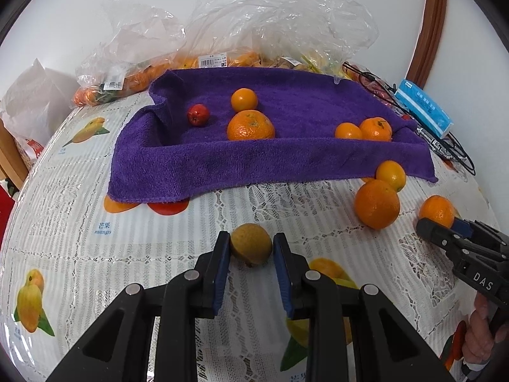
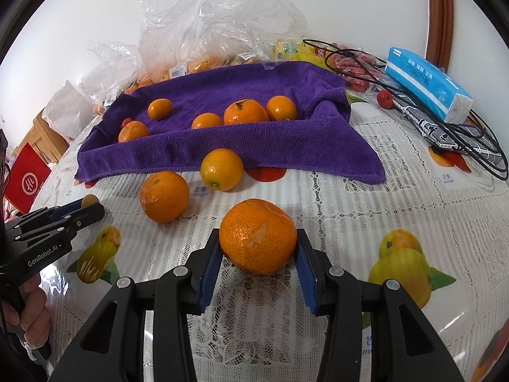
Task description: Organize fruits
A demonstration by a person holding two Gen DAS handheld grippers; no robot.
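The left gripper is clamped on a small brownish-yellow fruit, its blue pads pressing both sides just above the lace tablecloth. The right gripper is closed around a mandarin with a pale scuff on its peel, the pads touching its left and right flanks. In the right wrist view, an orange lies at ten o'clock from the held mandarin, and a yellower citrus sits at eleven o'clock, just beside the front hem of the purple towel. On the towel's sunken middle rest five more orange fruits; the largest, a stemmed mandarin, stands at twelve o'clock. In the left wrist view, a small red fruit lies on the towel at eleven o'clock from the left gripper. Behind the towel are clear plastic bags of produce; at two o'clock lies a blue tissue pack over black cables.
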